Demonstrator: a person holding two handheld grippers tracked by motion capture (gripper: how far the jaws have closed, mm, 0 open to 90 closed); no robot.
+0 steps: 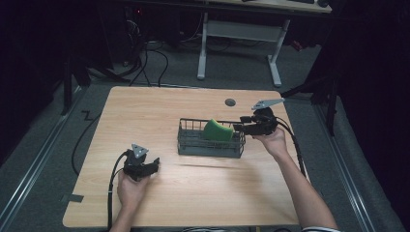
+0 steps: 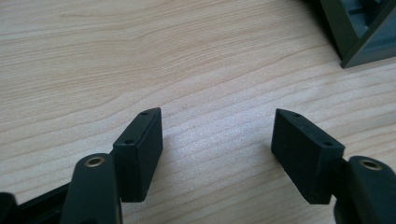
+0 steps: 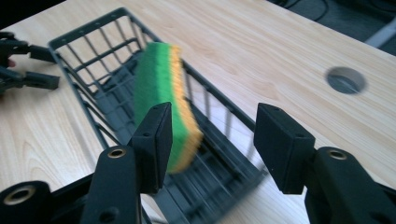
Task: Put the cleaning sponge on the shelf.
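A dark wire basket stands at the middle of the wooden table. A green and yellow sponge leans on edge inside it, tilted against the right part. My right gripper hovers at the basket's right end, pointing left at the sponge. In the right gripper view its jaws are open, with the sponge just beyond the left jaw and no pad pressing on it. My left gripper rests low over the table at the front left, open, with bare wood between its jaws.
A round cable hole sits in the table behind the basket, also seen in the right gripper view as a hole. A corner of the basket shows at the top right of the left gripper view. Desk legs and cables stand on the floor beyond.
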